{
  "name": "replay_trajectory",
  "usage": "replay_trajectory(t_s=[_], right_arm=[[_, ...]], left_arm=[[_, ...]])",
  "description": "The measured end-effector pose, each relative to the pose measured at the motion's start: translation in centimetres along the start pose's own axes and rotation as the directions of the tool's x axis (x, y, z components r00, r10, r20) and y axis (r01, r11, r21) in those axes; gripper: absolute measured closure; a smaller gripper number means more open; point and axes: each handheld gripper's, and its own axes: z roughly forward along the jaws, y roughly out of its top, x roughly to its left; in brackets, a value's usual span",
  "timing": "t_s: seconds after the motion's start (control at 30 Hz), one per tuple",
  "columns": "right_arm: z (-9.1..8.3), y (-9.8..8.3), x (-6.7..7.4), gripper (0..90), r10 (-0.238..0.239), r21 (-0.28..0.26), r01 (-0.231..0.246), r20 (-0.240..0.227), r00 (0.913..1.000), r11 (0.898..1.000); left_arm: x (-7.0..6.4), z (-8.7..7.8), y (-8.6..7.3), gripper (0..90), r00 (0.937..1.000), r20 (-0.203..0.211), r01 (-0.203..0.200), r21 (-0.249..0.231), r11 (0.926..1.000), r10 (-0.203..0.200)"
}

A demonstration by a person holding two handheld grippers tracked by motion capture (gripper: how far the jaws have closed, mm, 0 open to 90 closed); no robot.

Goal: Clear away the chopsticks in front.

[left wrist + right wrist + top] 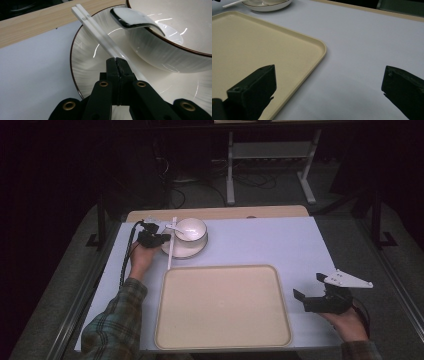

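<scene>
Jaws of the left gripper [117,61] are clamped on the chopsticks [100,31] lying across the plate [82,62], probably for lifting toward the tray [222,307]; the right gripper [312,292] gapes, idle.

Table [300,245]: beige tray [222,307], white plate [183,251].
</scene>
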Motion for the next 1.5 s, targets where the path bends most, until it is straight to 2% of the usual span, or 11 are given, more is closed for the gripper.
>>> replay_trajectory(t_s=[0.27,0.53,0.73,0.9,0.97,1.2,1.5], right_arm=[[0.0,0.0,0.0,0.0,-0.001,0.000,0.001,-0.001,1.0000,1.000],[0.0,0.0,0.0,0.0,-0.002,-0.001,0.002,-0.003,1.0000,1.000],[0.0,0.1,0.0,0.0,0.000,-0.005,0.000,-0.003,1.0000,1.000],[-0.1,0.2,0.0,0.0,-0.002,-0.009,0.002,-0.004,1.0000,1.000],[-0.1,0.2,0.0,0.0,-0.004,-0.009,0.003,-0.005,1.0000,1.000],[-0.1,0.5,0.2,0.0,-0.019,-0.017,0.018,-0.012,0.9998,1.000],[-0.1,0.5,0.3,0.0,-0.035,-0.012,0.034,-0.022,0.9992,0.999]], left_arm=[[-0.4,0.3,0.1,89.0,0.9997,0.026,-0.006,-0.008,1.0000,0.006],[-0.5,0.2,0.2,88.1,0.9995,0.030,-0.009,-0.012,0.9999,0.009],[-0.5,-1.2,0.1,88.2,0.9999,0.016,0.004,0.002,1.0000,-0.004],[-0.6,-2.7,-0.8,88.9,0.9979,0.037,0.053,-0.006,0.9986,-0.053],[-1.0,-3.2,-1.0,89.3,0.9962,0.057,0.066,-0.009,0.9977,-0.066],[-3.0,-4.8,-1.4,89.7,0.9933,0.098,0.063,-0.010,0.9980,-0.062],[-6.2,-5.8,-2.2,89.8,0.9905,0.134,0.031,0.008,0.9995,-0.032]])
